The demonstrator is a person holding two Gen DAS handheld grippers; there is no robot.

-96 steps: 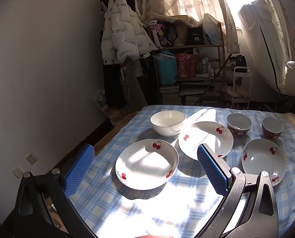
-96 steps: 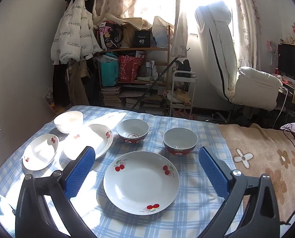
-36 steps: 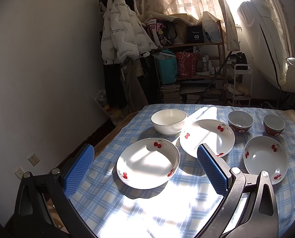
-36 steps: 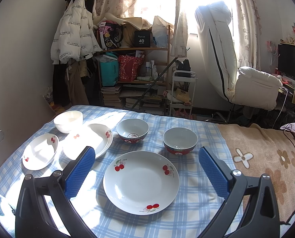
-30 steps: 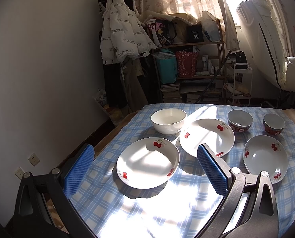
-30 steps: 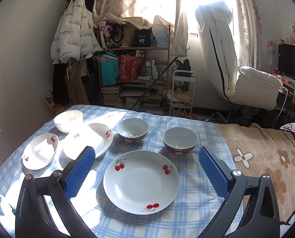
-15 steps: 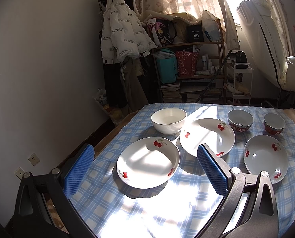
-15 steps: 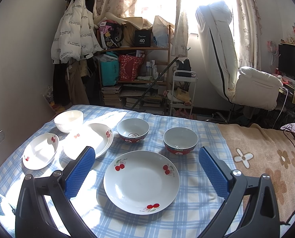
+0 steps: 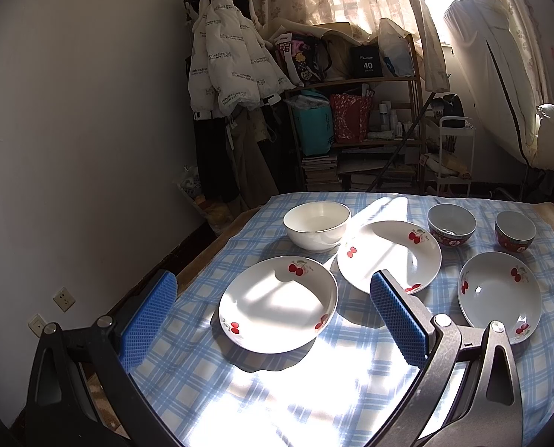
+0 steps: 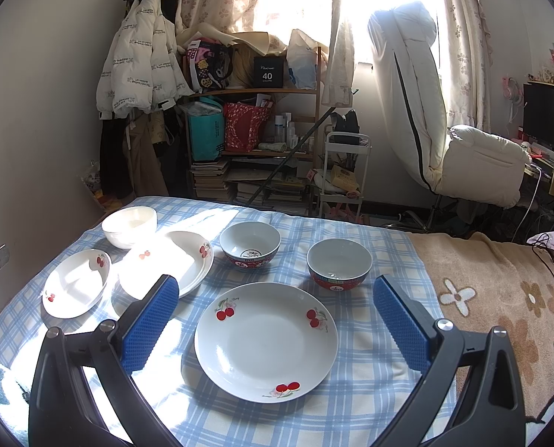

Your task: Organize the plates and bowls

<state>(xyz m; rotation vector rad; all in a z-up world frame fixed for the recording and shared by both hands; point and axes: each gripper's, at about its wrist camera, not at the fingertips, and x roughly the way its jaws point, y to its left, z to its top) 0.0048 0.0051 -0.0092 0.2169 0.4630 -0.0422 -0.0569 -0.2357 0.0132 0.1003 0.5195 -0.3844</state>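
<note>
Three cherry-print plates and three bowls sit on the blue checked cloth (image 10: 359, 406).

The plates (image 10: 266, 341) (image 10: 167, 262) (image 10: 76, 283) lie apart (none stacked); behind them stand the white bowl (image 10: 129, 225) and two red-sided bowls (image 10: 249, 244) (image 10: 339, 265). Left gripper (image 9: 273, 324) and right gripper (image 10: 273, 326) hover spread wide, empty.

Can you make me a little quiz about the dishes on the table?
1. How many cherry plates are on the blue checked cloth?
2. True or false: the right gripper is shut on a plate.
3. Which bowl has no red outside: the one far left or the one far right?

Key:
1. Three; the nearest cherry plate lies in front of the right gripper.
2. False; it is open.
3. Far left, the white bowl.
</note>
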